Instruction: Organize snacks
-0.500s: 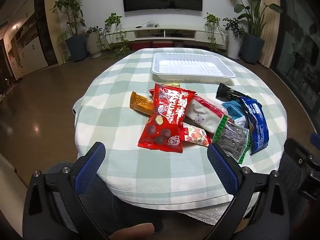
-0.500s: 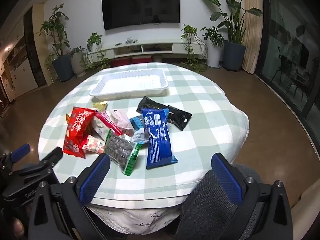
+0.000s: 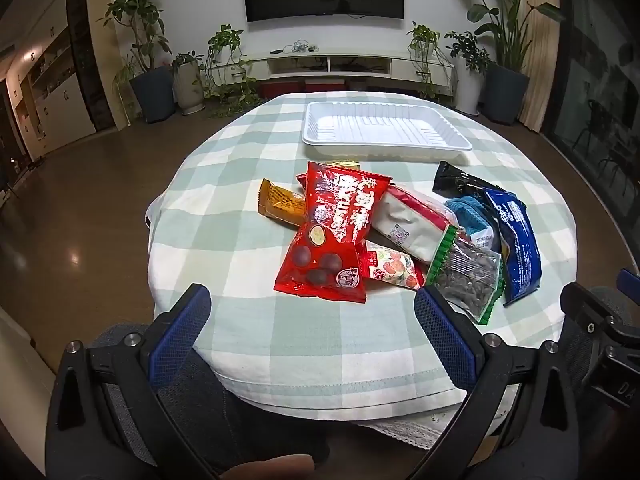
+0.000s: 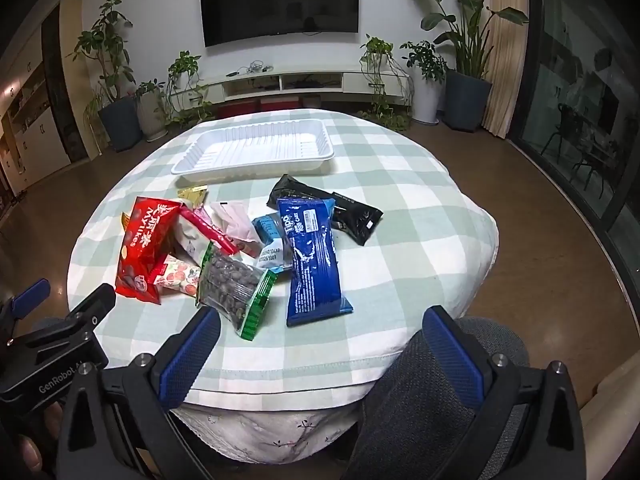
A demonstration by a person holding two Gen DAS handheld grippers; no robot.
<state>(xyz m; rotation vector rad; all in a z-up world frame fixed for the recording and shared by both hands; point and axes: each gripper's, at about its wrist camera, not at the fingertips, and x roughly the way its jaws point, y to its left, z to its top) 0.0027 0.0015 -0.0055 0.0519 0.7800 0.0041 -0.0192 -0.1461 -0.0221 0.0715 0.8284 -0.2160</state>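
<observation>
Snacks (image 3: 400,236) lie heaped mid-table, unsorted; the empty tray (image 3: 384,130) just beyond is probably their home. Both the left gripper (image 3: 312,320) and the right gripper (image 4: 320,344) hang at the near edge, fingers spread wide, holding nothing, seemingly choosing a first packet

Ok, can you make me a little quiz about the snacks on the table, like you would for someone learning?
1. True or false: the white ribbed plastic tray already holds a snack.
2. Which packet lies partly on top of the black foil packet? A) the long dark blue wrapper B) the big red bag with chocolate balls C) the clear green-edged bag of dark seeds
3. Fill in: both the left gripper and the right gripper have their jaws ____.

Key: 1 false; 2 A; 3 open, holding nothing.
</observation>
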